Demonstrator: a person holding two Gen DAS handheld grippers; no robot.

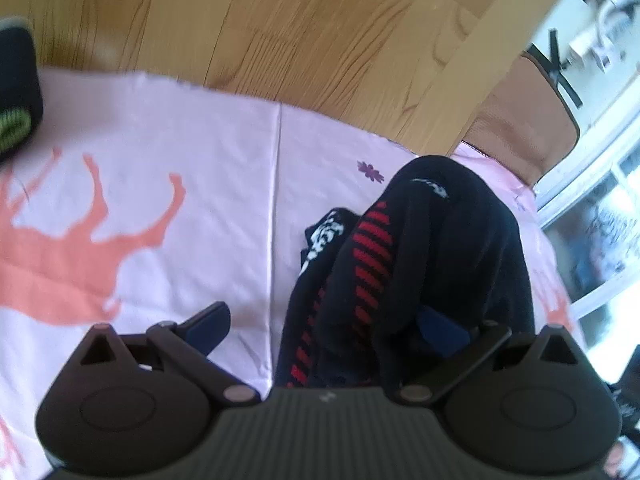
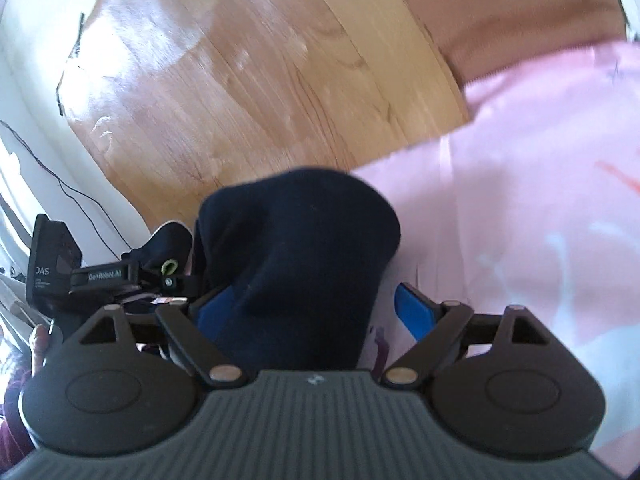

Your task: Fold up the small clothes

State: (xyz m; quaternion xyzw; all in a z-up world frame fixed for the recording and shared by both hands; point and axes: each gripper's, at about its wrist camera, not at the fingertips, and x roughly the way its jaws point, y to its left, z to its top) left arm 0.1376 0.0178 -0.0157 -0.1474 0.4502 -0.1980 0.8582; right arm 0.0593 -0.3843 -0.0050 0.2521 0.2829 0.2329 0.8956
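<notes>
Red-striped sock (image 1: 372, 256) only under left tool (image 1: 324, 328).

A wooden desk (image 1: 280, 32) is partly covered by a pink cloth (image 1: 192, 152), on which dark socks (image 1: 420, 248) are laid.

Pink printed cloth (image 1: 200, 168) lies on the light wooden bench (image 1: 280, 20), bare wood behind it. Bunched black garment with red stripes (image 1: 400, 248) sits on the cloth between the left tool (image 1: 324, 320) fingers, toward the right one. Black-and-green rolled item (image 1: 16, 92) at far left edge.
</notes>
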